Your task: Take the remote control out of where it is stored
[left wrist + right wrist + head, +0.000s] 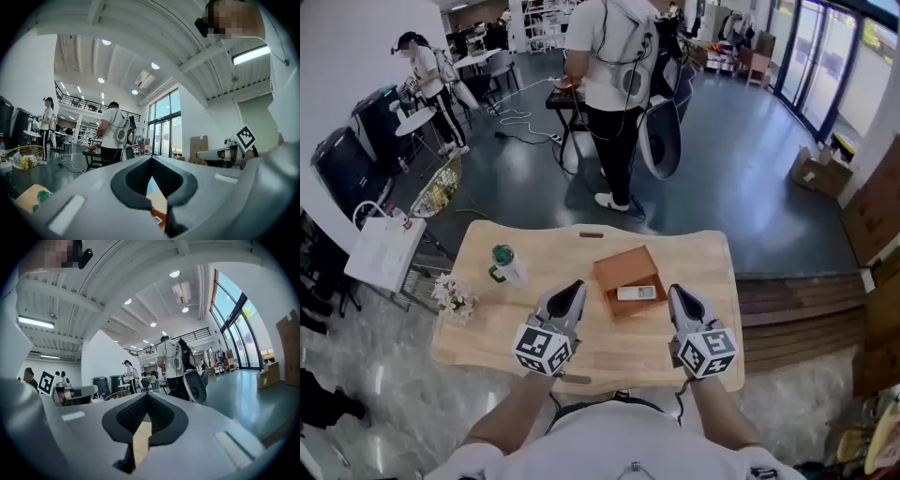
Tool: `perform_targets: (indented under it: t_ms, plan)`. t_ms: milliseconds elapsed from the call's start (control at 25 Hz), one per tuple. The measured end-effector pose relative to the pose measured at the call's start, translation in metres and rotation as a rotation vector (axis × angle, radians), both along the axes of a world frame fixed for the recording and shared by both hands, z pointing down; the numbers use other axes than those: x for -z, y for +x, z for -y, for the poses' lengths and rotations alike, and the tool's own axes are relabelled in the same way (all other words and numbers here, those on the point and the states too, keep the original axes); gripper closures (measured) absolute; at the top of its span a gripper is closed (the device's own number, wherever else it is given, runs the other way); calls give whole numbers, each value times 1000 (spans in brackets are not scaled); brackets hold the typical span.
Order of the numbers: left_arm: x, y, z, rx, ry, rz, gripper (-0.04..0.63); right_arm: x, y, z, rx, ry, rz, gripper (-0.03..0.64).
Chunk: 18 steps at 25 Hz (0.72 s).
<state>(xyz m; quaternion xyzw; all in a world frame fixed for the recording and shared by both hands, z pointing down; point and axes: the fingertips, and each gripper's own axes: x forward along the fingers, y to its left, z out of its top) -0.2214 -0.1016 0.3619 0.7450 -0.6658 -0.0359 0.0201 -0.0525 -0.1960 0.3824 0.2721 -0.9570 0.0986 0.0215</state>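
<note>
A white remote control [637, 293] lies in an open brown box [623, 267] at the middle of the wooden table [487, 333]. My left gripper [575, 286] hovers just left of the box, its jaws pressed together with nothing held. On the box's right side my right gripper [677, 291] is held the same way, shut and empty. Both tips point away from me, level with the remote. In the left gripper view the jaws [151, 159] meet at their tips. The right gripper view shows its jaws [146, 395] closed too.
A green-capped bottle [504, 264] and a small bunch of flowers [453, 295] sit on the table's left part. A white box [384, 251] stands off the left edge. A person [619, 94] stands beyond the far edge.
</note>
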Motion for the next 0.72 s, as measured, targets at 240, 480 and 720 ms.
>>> perform_targets:
  t_ms: [240,480,720]
  plan:
    - [-11,-7,43,-1,-47,7,595,-22,-20,52,29,-72,2,589]
    - [-43,-7,77,-33,-135,17,595,-56,-31,72,33,-151,-32,589]
    - [-125,18,127,-233,-348,135,506,-80,-21,79,-16,-185,-62,589]
